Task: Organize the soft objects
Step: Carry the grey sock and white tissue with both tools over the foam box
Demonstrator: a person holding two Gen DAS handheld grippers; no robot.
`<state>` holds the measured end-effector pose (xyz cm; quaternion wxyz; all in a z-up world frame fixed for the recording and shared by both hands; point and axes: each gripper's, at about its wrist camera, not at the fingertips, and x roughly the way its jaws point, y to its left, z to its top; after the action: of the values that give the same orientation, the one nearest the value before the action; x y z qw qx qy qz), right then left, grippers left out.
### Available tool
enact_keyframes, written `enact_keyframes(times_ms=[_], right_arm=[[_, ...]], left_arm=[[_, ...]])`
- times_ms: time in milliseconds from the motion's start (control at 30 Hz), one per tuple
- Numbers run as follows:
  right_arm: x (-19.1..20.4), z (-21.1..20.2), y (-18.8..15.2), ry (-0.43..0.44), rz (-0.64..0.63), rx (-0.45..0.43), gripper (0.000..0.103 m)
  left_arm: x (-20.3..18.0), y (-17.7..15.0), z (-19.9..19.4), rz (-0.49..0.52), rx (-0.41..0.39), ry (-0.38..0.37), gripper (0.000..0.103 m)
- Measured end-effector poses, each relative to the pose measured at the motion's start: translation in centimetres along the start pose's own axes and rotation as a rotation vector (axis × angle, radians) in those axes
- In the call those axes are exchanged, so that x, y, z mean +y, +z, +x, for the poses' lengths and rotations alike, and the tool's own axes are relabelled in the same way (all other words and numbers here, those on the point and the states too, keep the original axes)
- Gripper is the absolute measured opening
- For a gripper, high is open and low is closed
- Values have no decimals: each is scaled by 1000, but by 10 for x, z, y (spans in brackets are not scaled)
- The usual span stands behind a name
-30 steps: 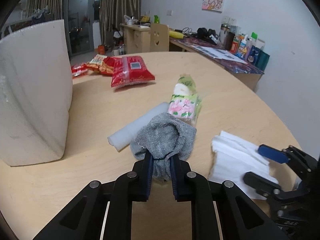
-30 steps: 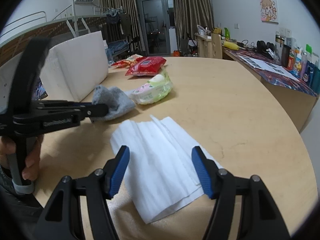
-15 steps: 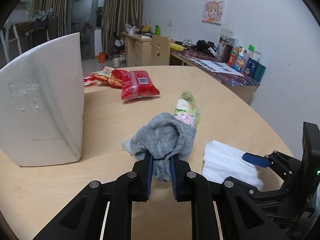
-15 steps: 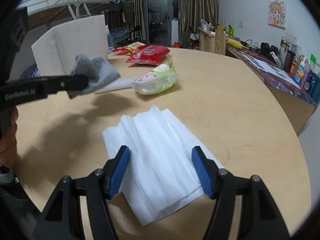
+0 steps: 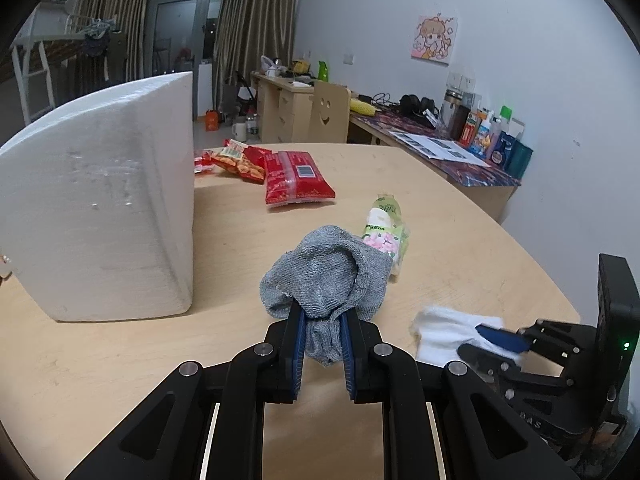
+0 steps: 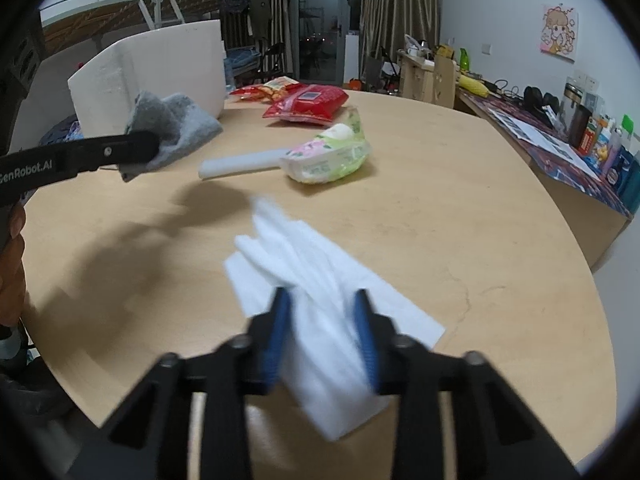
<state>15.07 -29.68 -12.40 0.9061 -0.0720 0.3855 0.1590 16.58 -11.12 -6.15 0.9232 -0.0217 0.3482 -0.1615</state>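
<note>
My left gripper is shut on a grey knitted cloth, held clear above the round wooden table. The same grey cloth hangs from the left gripper's fingers at the left of the right wrist view. My right gripper has its jaws closing on a white tissue sheet, which bunches up between the blue pads and still lies on the table. From the left wrist view the right gripper shows at the right edge with the white tissue in it.
A big white foam box stands at the left. A green wet-wipe pack and a white foam strip lie mid-table. Red snack packs sit farther back. A cluttered desk runs along the right wall.
The right gripper's jaws have closed in from wide apart and gathered the white tissue into a bunch. The left gripper has risen with the grey cloth, away from the foam strip.
</note>
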Motion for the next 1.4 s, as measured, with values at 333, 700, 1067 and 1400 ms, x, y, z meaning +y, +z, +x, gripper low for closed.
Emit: enact_keyframes(times_ms=[333,700,1067,1400], right_arm=[[6,-31,7,24,89,-104,10],[25,-51,22,19,80,-186,10],[63,-56,39,72,22,-238,10],[113,-51,63,203,-75,-284,10]], left_arm=[[7,-5,-29,2,-54,-2,17],[18,-8,-61,6,-115,24,17],[49,-17,-98,-21,-158,97,17],[88,-31,-142,-69,-212,225,17]])
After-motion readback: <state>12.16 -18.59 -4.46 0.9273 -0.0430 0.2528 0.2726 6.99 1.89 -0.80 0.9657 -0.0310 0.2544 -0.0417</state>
